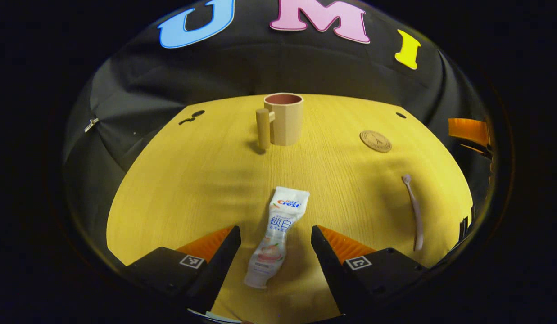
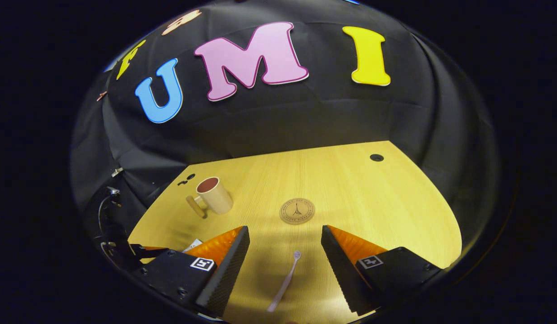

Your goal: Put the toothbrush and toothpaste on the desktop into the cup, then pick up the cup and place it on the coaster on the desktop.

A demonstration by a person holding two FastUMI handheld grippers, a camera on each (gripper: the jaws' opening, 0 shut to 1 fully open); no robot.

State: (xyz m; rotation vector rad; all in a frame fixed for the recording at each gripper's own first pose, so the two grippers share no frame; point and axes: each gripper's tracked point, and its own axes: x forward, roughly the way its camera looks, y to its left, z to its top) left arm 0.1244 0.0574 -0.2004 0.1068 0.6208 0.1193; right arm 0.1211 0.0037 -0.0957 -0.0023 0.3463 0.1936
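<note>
One cup [image 1: 283, 118] — one toothbrush [image 2: 285, 280], toothpaste [image 1: 276, 235], coaster [image 2: 296, 210]

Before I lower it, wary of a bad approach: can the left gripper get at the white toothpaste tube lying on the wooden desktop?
Probably yes: left gripper is open, straddling the white toothpaste tube; nothing between.

Both views are dim at the rim and brightest on the worktop [image 1: 206, 180], lit warm from above; the worktop [image 2: 350, 189] shows a pale glare patch at lower centre of the right gripper view. Soft shadows fall beside the cup [image 1: 283, 119] and under the jaws. Fisheye bending curves the edges, and the near foreground is slightly blurred.
</note>
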